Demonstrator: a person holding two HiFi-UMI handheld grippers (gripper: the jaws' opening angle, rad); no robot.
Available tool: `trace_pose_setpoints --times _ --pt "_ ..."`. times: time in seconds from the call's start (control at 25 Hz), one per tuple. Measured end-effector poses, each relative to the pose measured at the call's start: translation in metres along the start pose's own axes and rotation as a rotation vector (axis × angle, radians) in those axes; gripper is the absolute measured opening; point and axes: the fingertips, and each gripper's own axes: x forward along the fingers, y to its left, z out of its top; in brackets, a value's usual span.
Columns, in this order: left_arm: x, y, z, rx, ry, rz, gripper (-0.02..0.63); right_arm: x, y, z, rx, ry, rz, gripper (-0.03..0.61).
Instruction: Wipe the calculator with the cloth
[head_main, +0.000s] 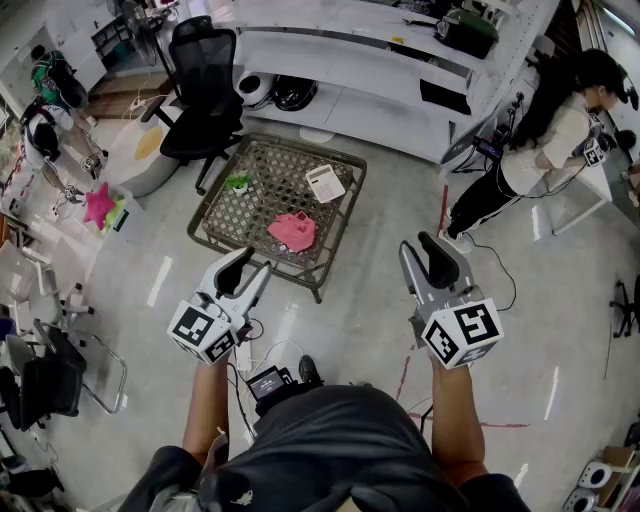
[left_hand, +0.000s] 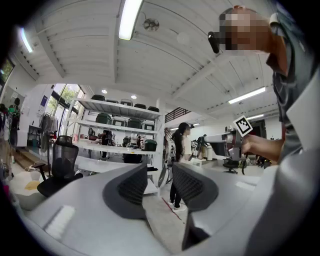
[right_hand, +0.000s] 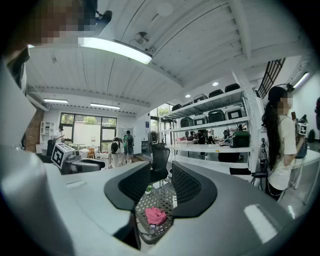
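A pink cloth (head_main: 292, 231) lies crumpled on the near side of a low wicker table (head_main: 222, 222). A white calculator (head_main: 325, 183) rests flat toward the table's far right. My left gripper (head_main: 250, 266) hovers over the floor short of the table's near left corner, open and holding nothing (left_hand: 160, 187). My right gripper (head_main: 422, 250) is held to the right of the table, also open and holding nothing. Through its gap (right_hand: 161, 187) I see the cloth (right_hand: 155, 215), the calculator (right_hand: 174, 201) and the table (right_hand: 145, 232) some way ahead.
A small green plant (head_main: 238, 183) stands on the table's far left. A black office chair (head_main: 200, 90) is behind the table, with white shelving (head_main: 350, 70) beyond it. A person (head_main: 540, 150) stands at the right. Chairs and clutter (head_main: 60, 370) line the left side.
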Motion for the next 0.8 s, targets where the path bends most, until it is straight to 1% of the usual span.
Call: trace_pose_setpoints --times 0.36,0.6,0.8 --pt "0.003 0.019 -0.004 -0.013 -0.004 -0.028 0.167 0.015 0.008 -0.003 -0.006 0.008 -0.02 0.117" --pt "-0.003 0.035 -0.012 -0.024 -0.013 -0.048 0.167 0.026 0.021 -0.007 -0.013 0.018 -0.03 0.117" --pt "-0.012 0.052 -0.011 -0.048 -0.03 -0.045 0.167 0.035 0.035 0.002 0.019 0.003 -0.036 0.117"
